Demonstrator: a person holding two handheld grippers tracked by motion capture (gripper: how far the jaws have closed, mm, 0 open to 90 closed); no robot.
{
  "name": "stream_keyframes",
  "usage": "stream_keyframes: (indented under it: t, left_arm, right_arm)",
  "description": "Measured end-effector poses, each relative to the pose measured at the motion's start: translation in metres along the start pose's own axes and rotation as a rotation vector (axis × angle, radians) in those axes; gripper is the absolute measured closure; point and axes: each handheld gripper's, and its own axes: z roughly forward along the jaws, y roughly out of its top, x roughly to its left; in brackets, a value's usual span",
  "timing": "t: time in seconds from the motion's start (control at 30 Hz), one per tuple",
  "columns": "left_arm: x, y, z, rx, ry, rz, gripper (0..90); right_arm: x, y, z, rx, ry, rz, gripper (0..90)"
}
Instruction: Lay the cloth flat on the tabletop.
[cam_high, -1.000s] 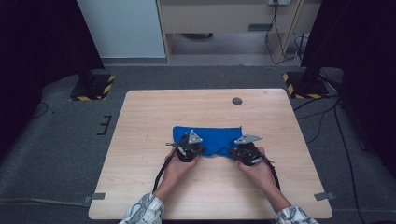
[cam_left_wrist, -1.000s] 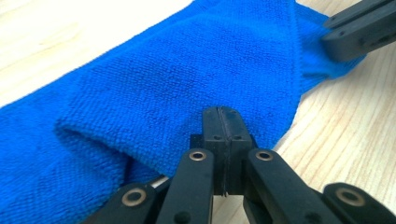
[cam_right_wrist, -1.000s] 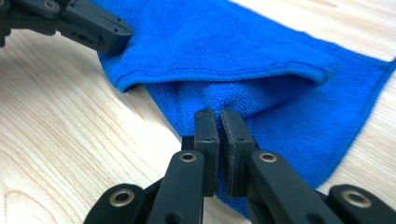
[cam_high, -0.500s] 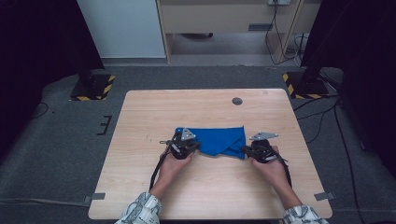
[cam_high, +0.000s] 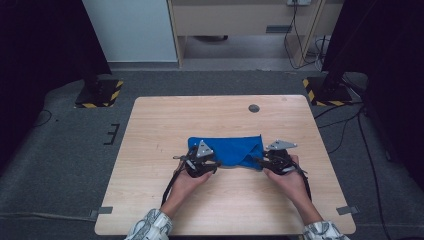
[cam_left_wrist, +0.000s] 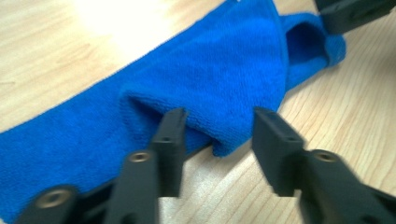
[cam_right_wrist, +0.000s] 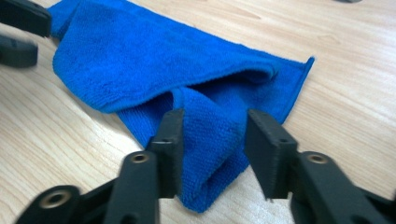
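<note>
**Both grippers back at the cloth's near corners, jaws spread**

Since half a second ago the right gripper (cam_high: 264, 161) has come back in from the right and sits at the cloth's right end again; the left gripper (cam_high: 192, 161) has barely shifted, at the left end. The blue terry microfibre cloth (cam_high: 231, 150) lies folded into a long band at the middle of the pale wooden table (cam_high: 165, 125), near edge toward the person, a loose flap puckered up at its right end.

Left gripper view: jaws spread, a raised fold corner of the cloth (cam_left_wrist: 224, 93) between them, nothing pinched yet. Right gripper view: jaws spread too, straddling a humped fold (cam_right_wrist: 210, 135).

Looks like a folding job, mid-way, at the grab-both-corners step. Next move probably calls for closing both jaws on all layers at once, then lifting evenly; terry is floppy, so a shallow bite could drop the under layer.

No containers on the table; a small dark round disc (cam_high: 254, 108) sits near the far edge
</note>
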Motion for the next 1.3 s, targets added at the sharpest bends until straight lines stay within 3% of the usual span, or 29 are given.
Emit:
stream_keyframes:
  t: [0.13, 0.23, 0.33, 0.43, 0.53, 0.6, 0.7, 0.83, 0.97, 1.17, 1.3]
  left_arm:
    - [-0.001, -0.005, 0.013, 0.065, 0.017, 0.008, 45.8]
    - [0.000, -0.006, 0.017, 0.068, 0.008, 0.013, 51.2]
    - [0.000, -0.004, 0.019, 0.040, 0.000, 0.020, 61.4]
    - [-0.001, -0.001, 0.021, 0.043, -0.007, 0.038, 75.5]
    - [0.000, 0.003, 0.021, 0.036, -0.021, 0.041, 87.0]
    - [0.002, 0.006, 0.017, 0.016, -0.022, 0.031, 87.9]
    - [0.008, 0.011, 0.006, -0.022, -0.002, -0.009, 87.9]
    - [0.028, 0.014, -0.007, -0.016, 0.043, -0.077, 87.8]
    - [0.046, 0.009, -0.009, 0.013, 0.067, -0.125, 87.7]
    - [0.060, 0.004, 0.002, 0.058, 0.088, -0.142, 87.6]
    - [0.068, 0.005, 0.007, 0.059, 0.095, -0.163, 87.5]
  right_arm:
    - [0.004, 0.002, -0.001, -0.009, 0.023, -0.023, 52.0]
    - [0.008, 0.003, 0.001, -0.013, 0.037, -0.035, 52.2]
    - [0.010, 0.002, 0.008, -0.004, 0.034, -0.041, 52.2]
    - [0.010, 0.002, 0.013, 0.007, 0.028, -0.041, 53.4]
    - [0.009, 0.001, 0.019, 0.019, 0.022, -0.047, 64.1]
    - [0.009, 0.000, 0.020, 0.029, 0.017, -0.053, 77.9]
    - [0.007, 0.000, 0.017, 0.036, 0.016, -0.056, 87.1]
    - [0.000, -0.001, 0.011, 0.041, 0.013, -0.038, 89.0]
    - [-0.012, -0.006, 0.005, 0.045, 0.004, -0.019, 89.2]
    - [-0.019, -0.011, 0.004, 0.059, -0.003, -0.015, 89.3]
    - [-0.024, -0.011, 0.003, 0.054, -0.010, 0.001, 89.2]
